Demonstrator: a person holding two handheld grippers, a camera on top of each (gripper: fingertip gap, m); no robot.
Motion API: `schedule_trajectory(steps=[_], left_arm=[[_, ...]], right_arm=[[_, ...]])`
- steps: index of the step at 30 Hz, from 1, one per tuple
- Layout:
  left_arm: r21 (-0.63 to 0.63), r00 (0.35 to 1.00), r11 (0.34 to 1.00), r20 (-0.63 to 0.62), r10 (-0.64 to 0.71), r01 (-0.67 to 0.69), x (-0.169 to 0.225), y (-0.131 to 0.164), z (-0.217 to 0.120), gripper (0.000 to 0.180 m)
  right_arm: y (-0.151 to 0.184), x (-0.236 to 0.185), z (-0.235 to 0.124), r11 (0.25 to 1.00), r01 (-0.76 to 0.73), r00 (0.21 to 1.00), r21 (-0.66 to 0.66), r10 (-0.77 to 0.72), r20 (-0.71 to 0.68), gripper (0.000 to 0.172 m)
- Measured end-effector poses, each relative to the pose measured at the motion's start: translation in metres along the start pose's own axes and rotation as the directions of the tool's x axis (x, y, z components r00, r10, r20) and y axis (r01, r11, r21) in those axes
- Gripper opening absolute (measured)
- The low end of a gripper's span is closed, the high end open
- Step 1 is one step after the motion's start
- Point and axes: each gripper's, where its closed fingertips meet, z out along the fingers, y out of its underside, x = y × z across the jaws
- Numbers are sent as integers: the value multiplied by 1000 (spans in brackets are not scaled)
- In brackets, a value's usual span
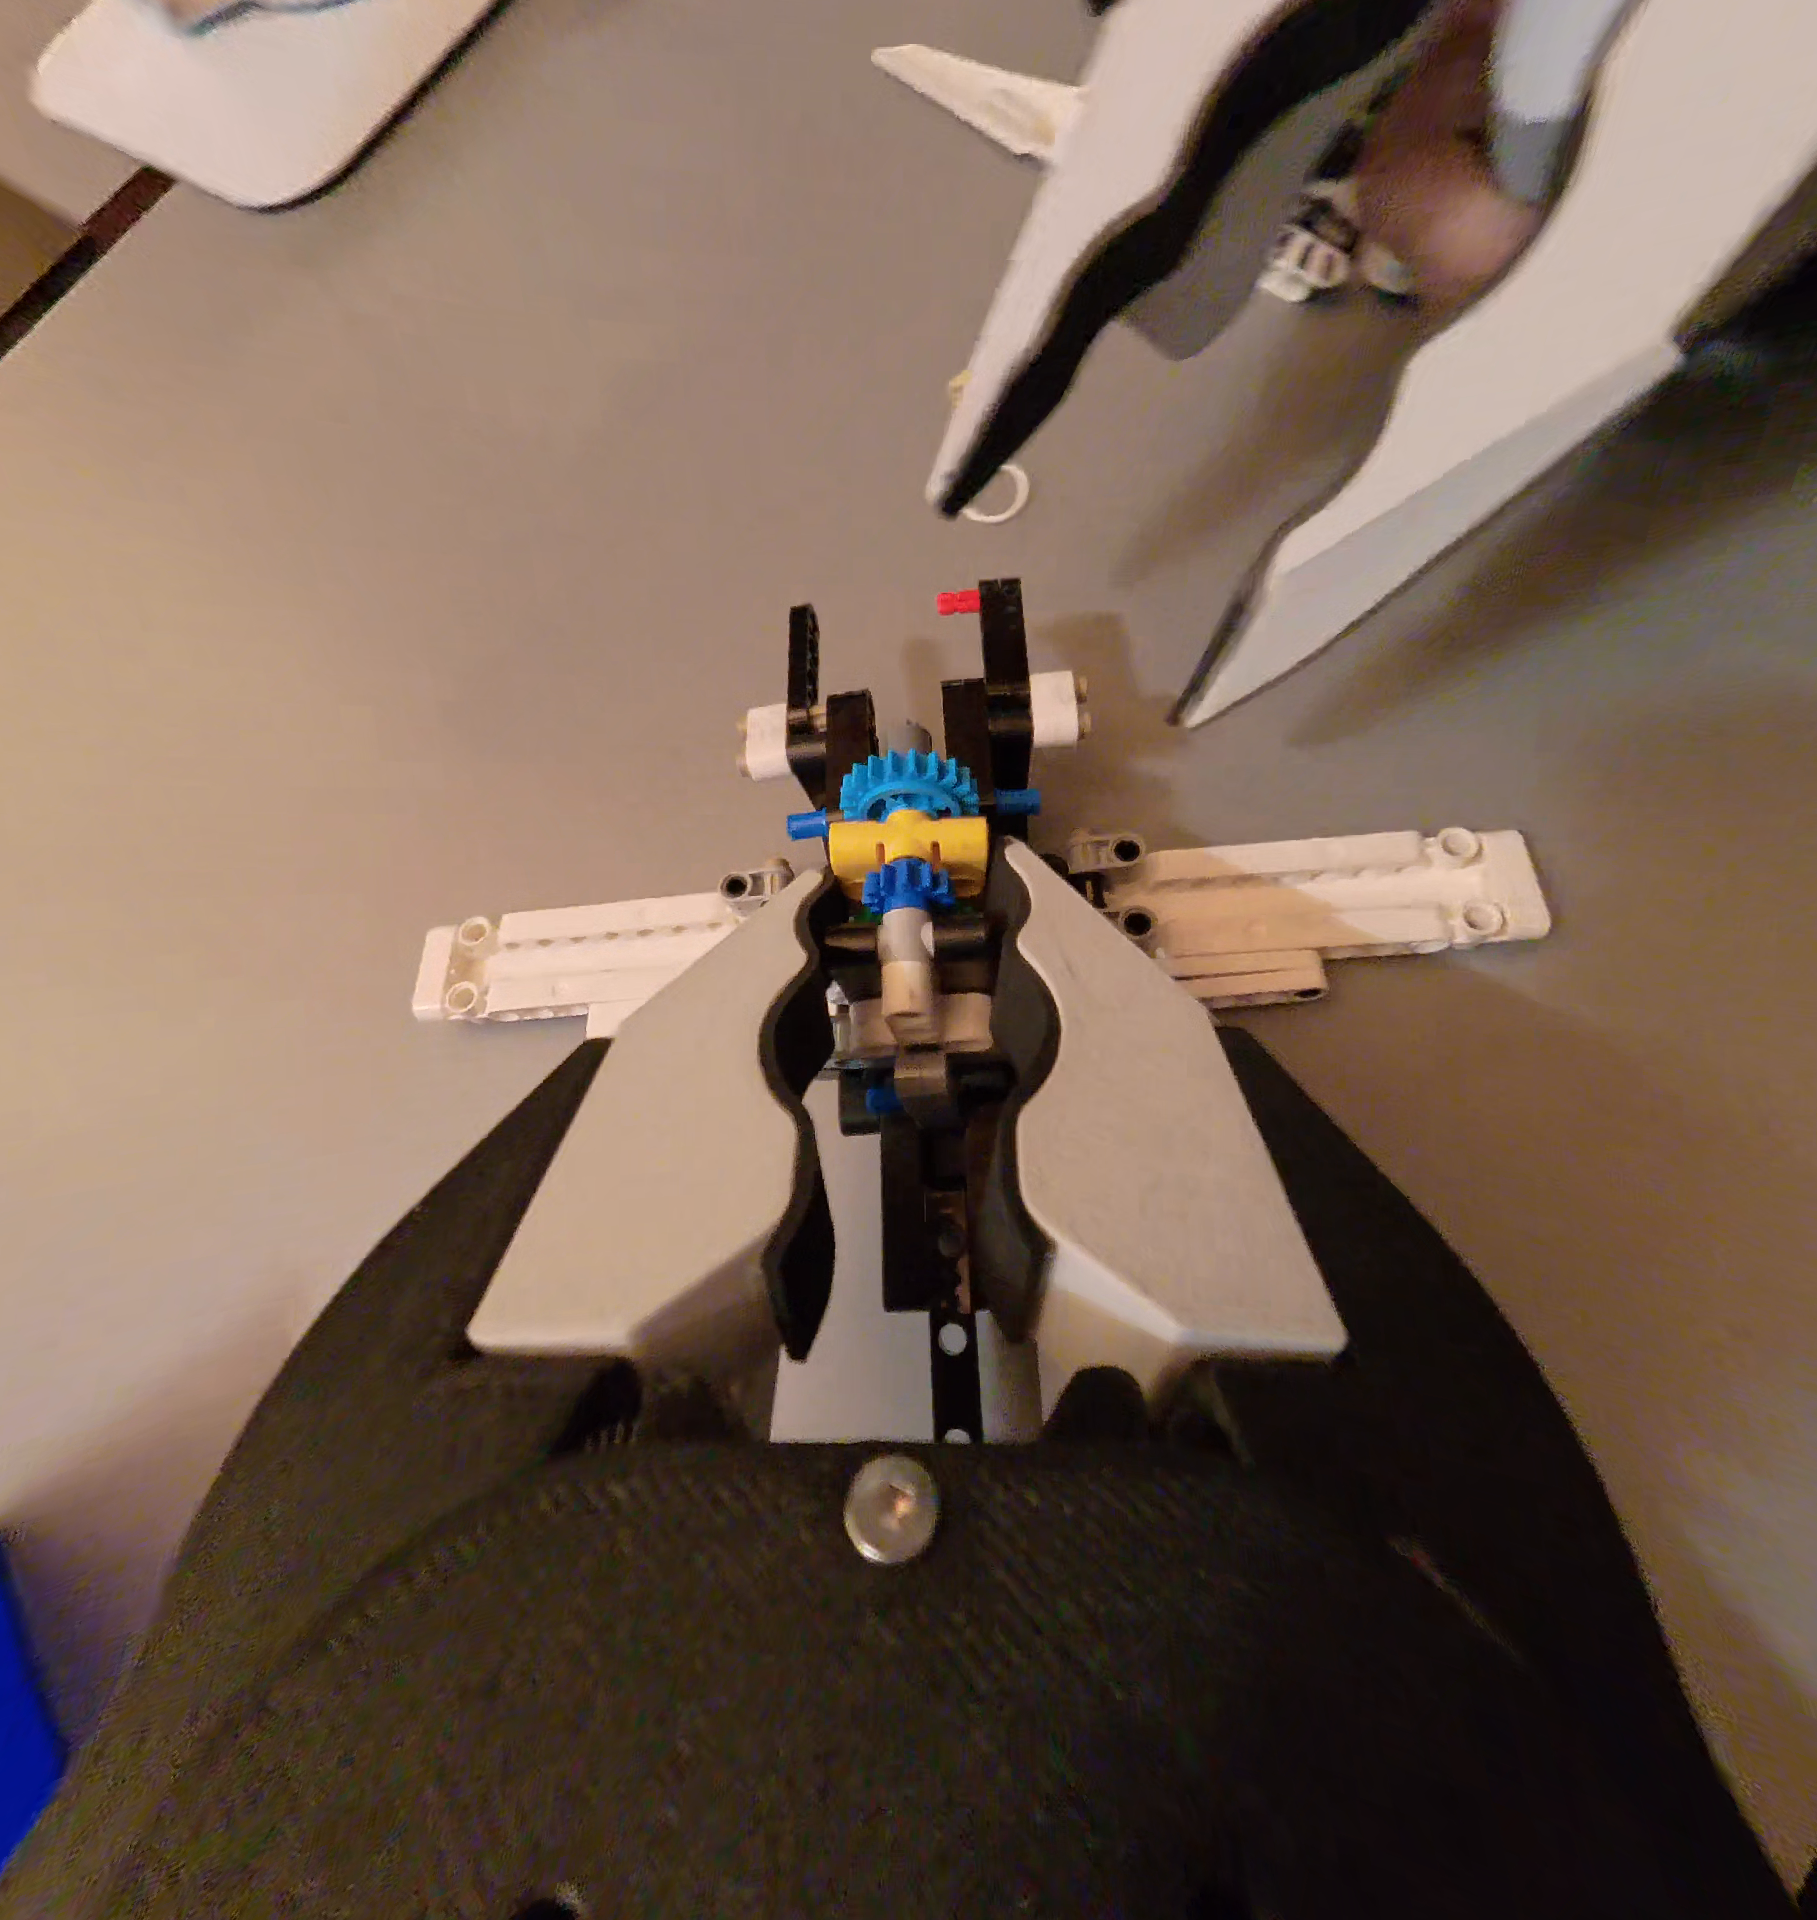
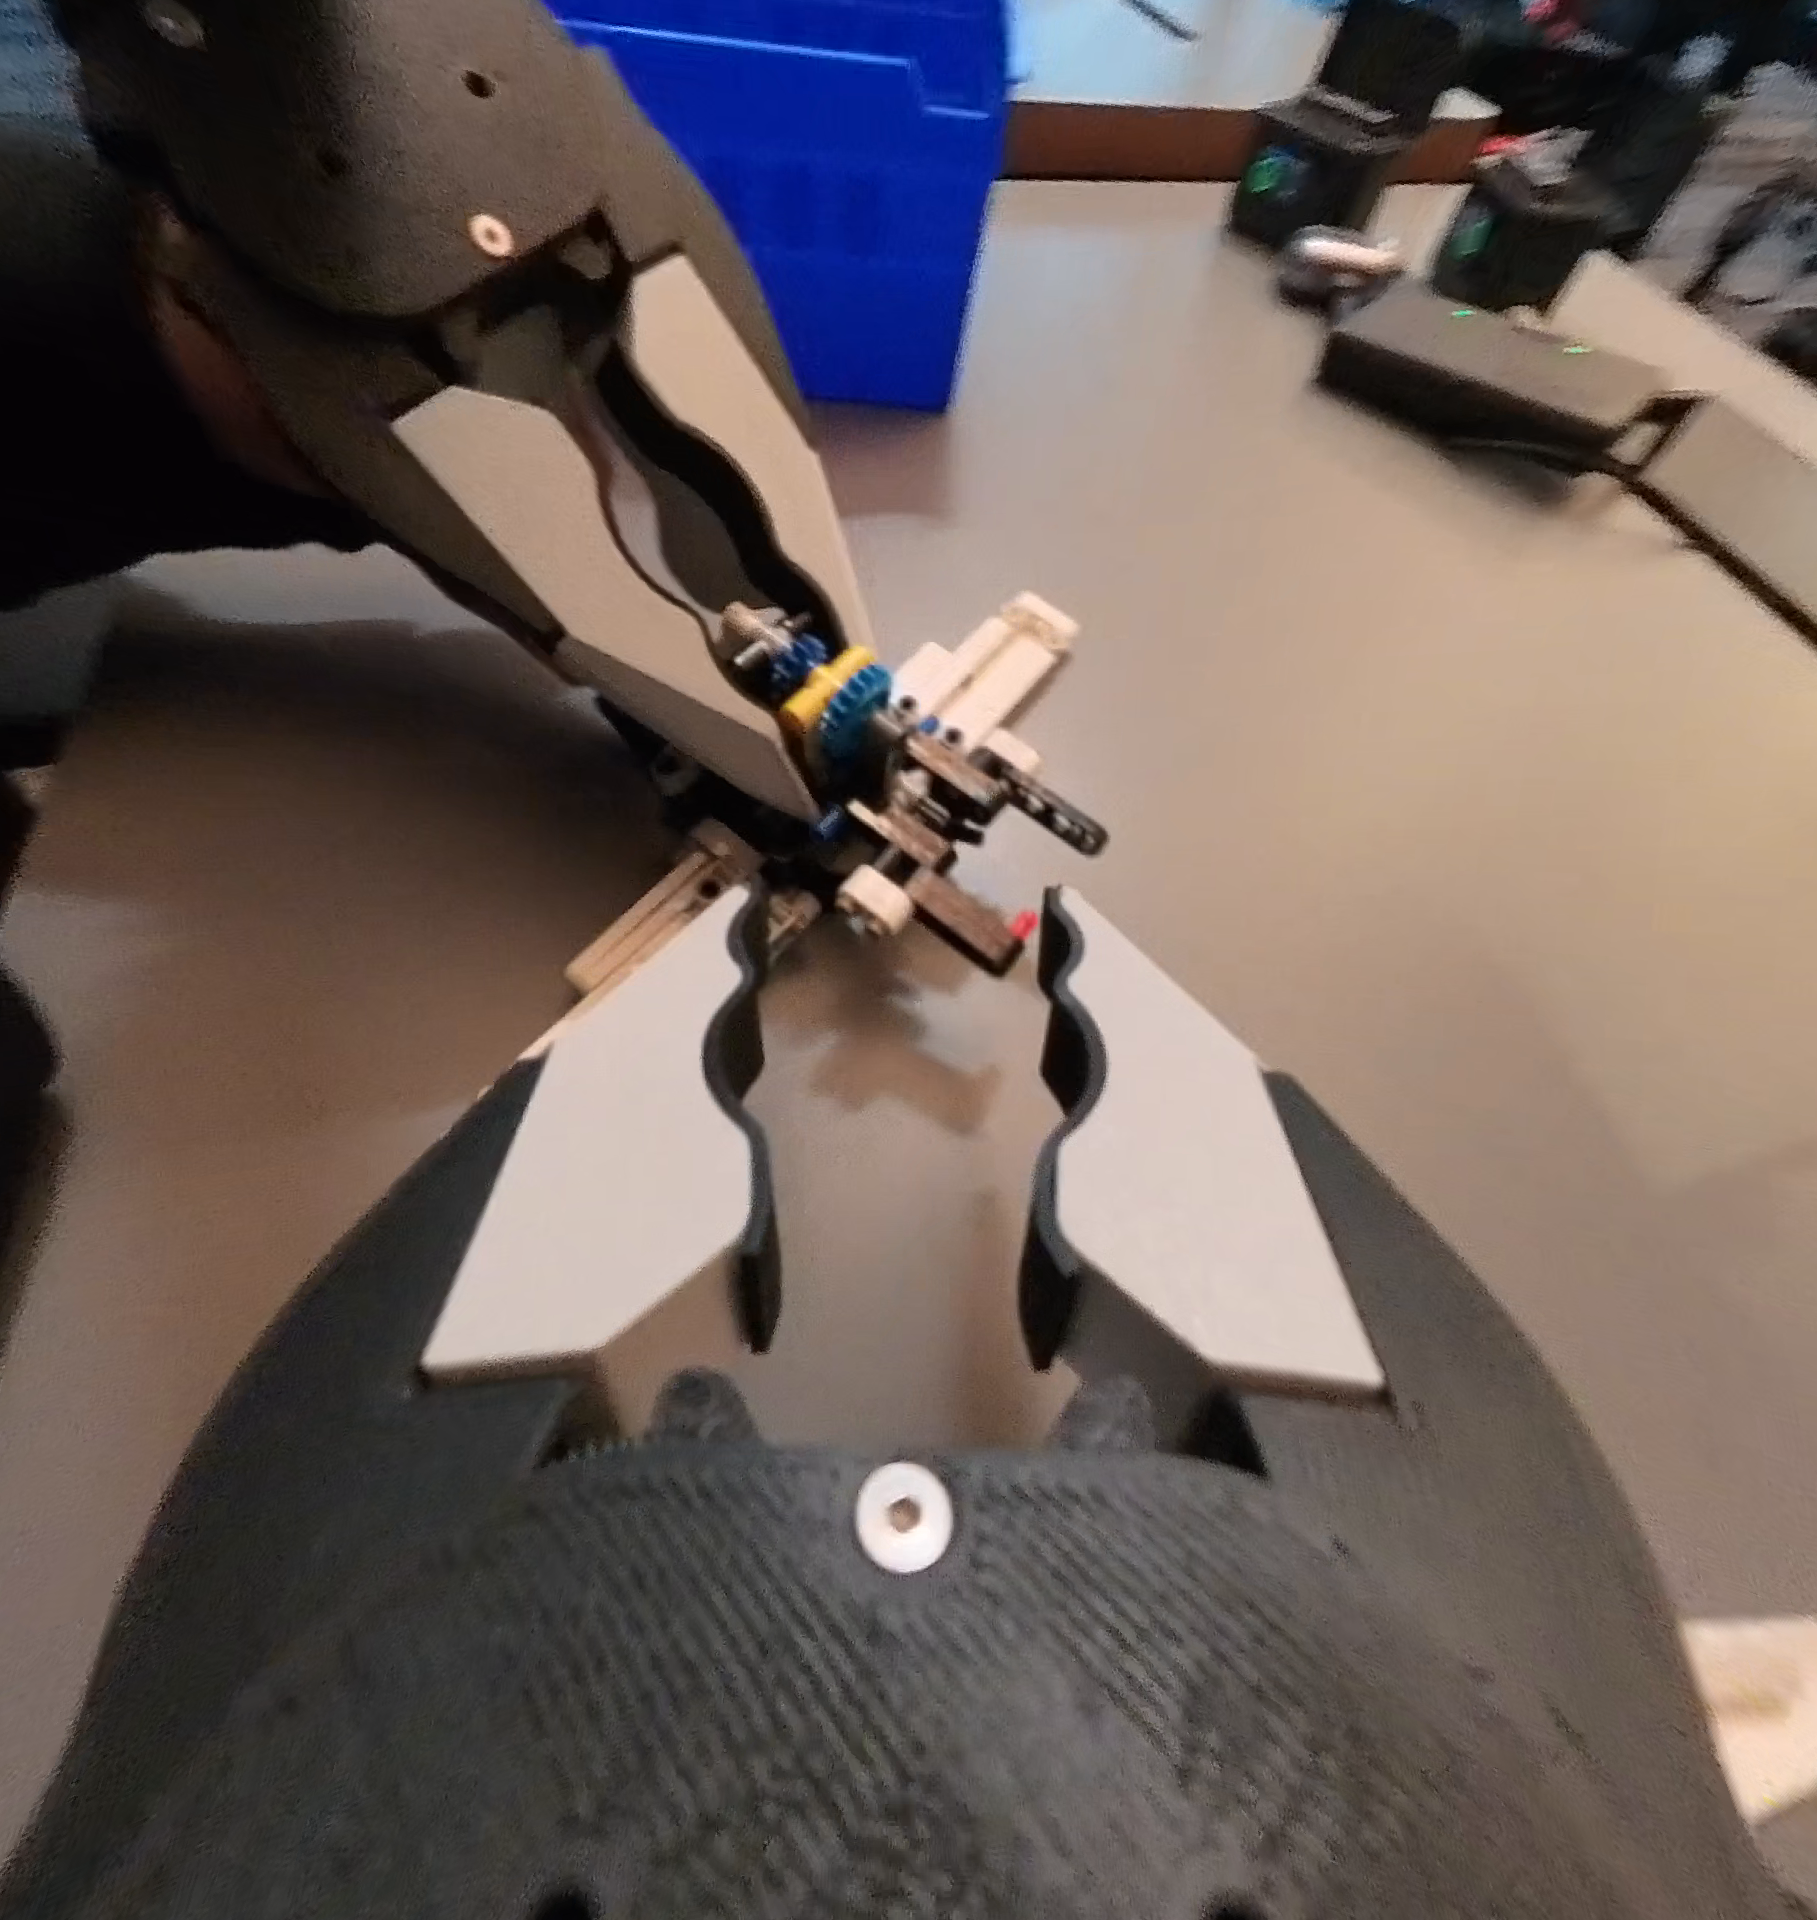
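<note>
A toy brick model with blue gears, a yellow connector, black beams and white wing panels is on the grey table. My left gripper is shut on the model's black middle body, with both pads pressing on its sides. The left gripper also shows in the right wrist view, clamped on the model. My right gripper is open and empty, just in front of the model's black beam with a red pin. In the left wrist view the right gripper hovers beyond the model, beside a small white ring.
A blue bin stands behind the left gripper. Black devices sit at the far right of the table. A white flat object and a white pointed piece lie at the far edge. White paper lies near right. One gripper's finger ends stand about 6 cm off the other's.
</note>
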Motion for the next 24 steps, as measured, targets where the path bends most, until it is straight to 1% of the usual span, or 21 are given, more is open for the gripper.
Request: schedule_trajectory(steps=[2, 3, 6, 8, 10, 13, 15, 19, 22, 24], left_arm=[[18, 997, 998, -49, 54, -53, 9, -2, 0, 27], [13, 997, 998, -53, 59, -58, 10, -2, 0, 27], [14, 993, 996, -87, 83, -83, 12, -2, 0, 27], [20, 989, 995, -108, 101, -99, 14, -2, 0, 27], [23, 987, 995, -121, 103, -101, 14, -2, 0, 27], [25, 986, 995, -138, 96, -93, 14, -2, 0, 27], [9, 989, 998, -138, 58, -58, 13, -2, 0, 27], [-1, 990, 1000, -143, 3, -3, 13, -2, 1, 27], [-6, 990, 1000, -142, -23, 23, 12, -2, 1, 27], [-14, 993, 999, -110, -32, 31, 11, -2, 2, 28]], right_arm=[[-5, -5, 3, 1000, 4, 997, -6, -4, 74, 51], [-7, -9, 4, 1000, 0, 993, -20, 2, 116, 48], [0, -20, 9, 991, -18, 970, -131, 49, 239, 39], [7, -23, 11, 979, -13, 958, -205, 71, 279, 38], [7, -25, 12, 974, -1, 948, -228, 74, 309, 37], [9, -24, 13, 965, 64, 946, -253, 22, 324, 33], [11, -24, 13, 951, 129, 944, -282, -30, 330, 28], [15, -20, 15, 892, 290, 928, -346, -173, 331, 26], [16, -20, 15, 862, 349, 904, -368, -206, 375, 24], [17, -19, 14, 846, 379, 888, -374, -220, 403, 24]])
